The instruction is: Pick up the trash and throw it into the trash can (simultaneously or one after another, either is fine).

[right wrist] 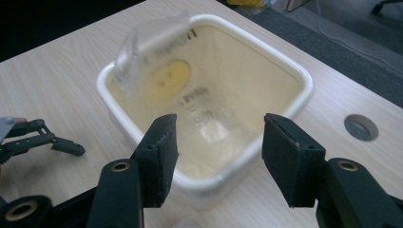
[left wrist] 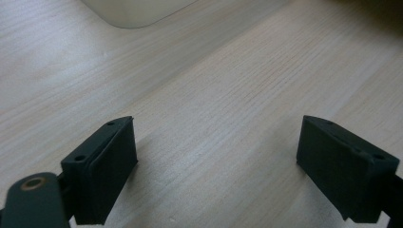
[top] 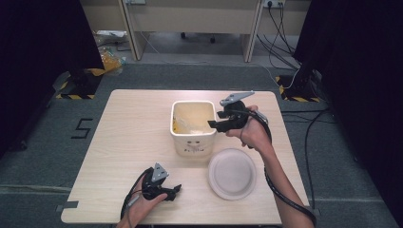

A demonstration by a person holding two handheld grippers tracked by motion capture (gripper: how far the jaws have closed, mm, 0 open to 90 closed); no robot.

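A white square tub (top: 192,142) stands mid-table. Inside it lies a clear plastic bag (right wrist: 157,52) with printed text and a yellow patch (right wrist: 167,78); the bag leans against the tub's far wall. My right gripper (top: 214,124) hovers at the tub's right rim. In the right gripper view my right gripper (right wrist: 218,126) is open over the tub's rim (right wrist: 204,183), with nothing between its jaws. My left gripper (top: 173,192) rests low near the table's front edge, left of a white plate (top: 232,173). It is open over bare wood (left wrist: 216,128).
The plate lies right of the tub's front, close to the right forearm. A cable hole (right wrist: 361,127) sits in the tabletop beyond the tub. A pale rounded edge (left wrist: 138,12) shows ahead of the left gripper. Black curtains flank the table, and cables lie on the floor at the right.
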